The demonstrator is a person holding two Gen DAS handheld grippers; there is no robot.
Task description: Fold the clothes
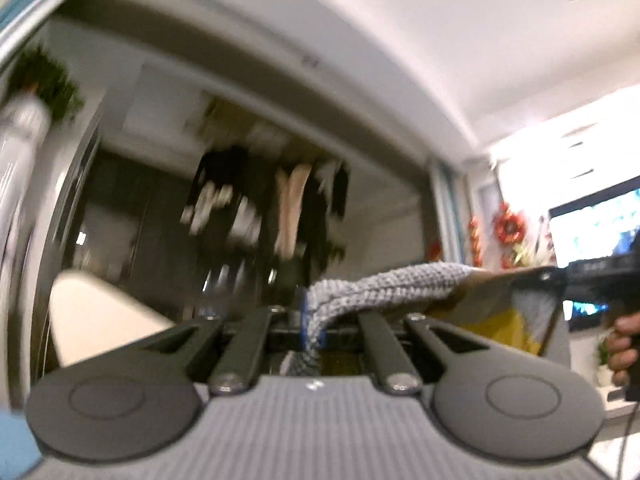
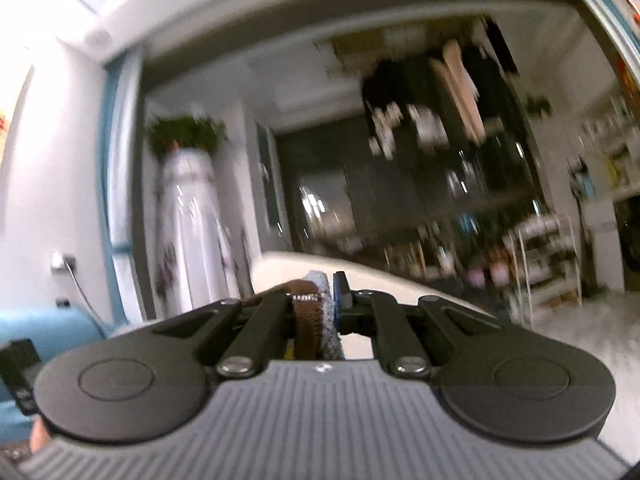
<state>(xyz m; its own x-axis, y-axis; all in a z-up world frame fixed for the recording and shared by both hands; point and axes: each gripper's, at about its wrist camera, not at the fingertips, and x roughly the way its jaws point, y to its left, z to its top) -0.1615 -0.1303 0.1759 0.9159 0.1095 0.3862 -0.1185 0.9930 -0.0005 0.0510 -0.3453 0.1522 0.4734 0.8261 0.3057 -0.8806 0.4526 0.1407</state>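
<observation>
Aloft, both grippers, left gripper (image 1: 310, 320) and right gripper (image 2: 326, 300), pinch one knitted garment (image 1: 384, 288).

The right gripper (image 2: 320, 300) pinches a brown and grey knitted cloth (image 2: 310, 312), with a blurry room and hanging clothes (image 2: 436, 92) behind.

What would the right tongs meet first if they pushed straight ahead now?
Probably the cream surface just beyond the right tongs, which are shut on the knitted garment; depth is unclear in the blur.
</observation>
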